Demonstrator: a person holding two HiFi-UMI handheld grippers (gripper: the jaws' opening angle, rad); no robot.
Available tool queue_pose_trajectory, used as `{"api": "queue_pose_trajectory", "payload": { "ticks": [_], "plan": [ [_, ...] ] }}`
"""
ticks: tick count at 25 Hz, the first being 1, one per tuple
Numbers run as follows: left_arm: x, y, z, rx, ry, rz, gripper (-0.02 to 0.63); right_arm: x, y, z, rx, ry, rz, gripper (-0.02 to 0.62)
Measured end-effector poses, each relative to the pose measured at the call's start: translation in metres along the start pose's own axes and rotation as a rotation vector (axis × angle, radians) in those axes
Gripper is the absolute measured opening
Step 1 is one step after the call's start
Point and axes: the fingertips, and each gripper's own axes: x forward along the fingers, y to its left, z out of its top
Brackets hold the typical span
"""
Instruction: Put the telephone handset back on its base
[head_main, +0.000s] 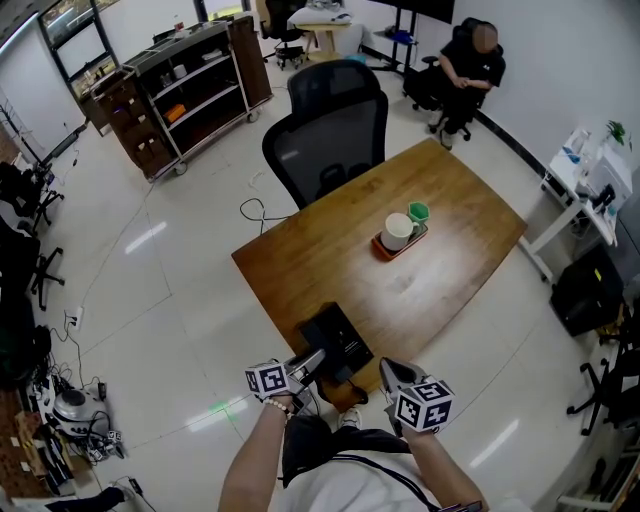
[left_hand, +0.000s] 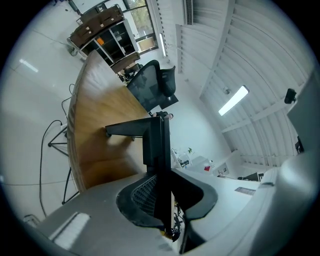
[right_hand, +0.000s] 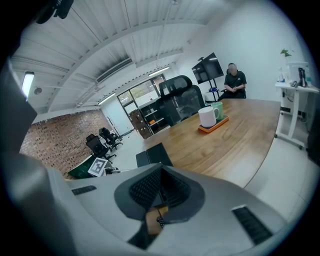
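Your left fingers (left_hand: 142, 197) are clamped on the black telephone handset (left_hand: 154, 131), which projects forward from them over the worktop (head_main: 440, 210). The left gripper (head_main: 306, 362) is rolled onto its side and angled inward, at the near-left corner of the base (head_main: 338, 338), which sits at the worktop's near edge. Your right fingers (right_hand: 145, 189) are pressed together with nothing between them. The right gripper (head_main: 392, 372) is held just off the near edge, right of the base and apart from it, aimed along the worktop. Both forearms (head_main: 255, 460) extend forward from your body.
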Motion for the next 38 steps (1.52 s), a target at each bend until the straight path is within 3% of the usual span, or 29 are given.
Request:
{"api": "queue_pose_trajectory", "payload": {
  "ticks": [7, 19, 26, 27, 29, 31, 38],
  "plan": [
    [0.0, 0.002, -0.002, 0.001, 0.013, -0.025, 0.081, -0.001, -0.005, -0.003, 0.003, 0.003, -0.003, 0.002],
    [-0.008, 0.007, 0.002, 0.062, -0.017, 0.064, 0.125, 0.002, -0.004, 0.002, 0.0, 0.001, 0.013, 0.002],
    [-0.053, 0.014, 0.018, 0.103, -0.136, 0.243, 0.147, 0.003, 0.001, 0.003, -0.007, 0.002, 0.04, 0.002],
    [-0.062, 0.01, 0.021, 0.125, -0.157, 0.268, 0.14, 0.003, 0.002, 0.004, -0.01, 0.001, 0.047, 0.002],
    [-0.078, -0.009, 0.028, 0.185, -0.211, 0.286, 0.037, 0.004, 0.004, 0.006, -0.016, -0.001, 0.062, 0.002],
    [-0.092, -0.026, 0.033, 0.235, -0.254, 0.328, 0.005, 0.005, 0.006, 0.007, -0.022, -0.004, 0.079, 0.002],
    [-0.132, -0.06, 0.03, 0.318, -0.303, 0.564, 0.005, 0.011, 0.027, 0.013, -0.079, -0.01, 0.14, 0.002]
  ]
}}
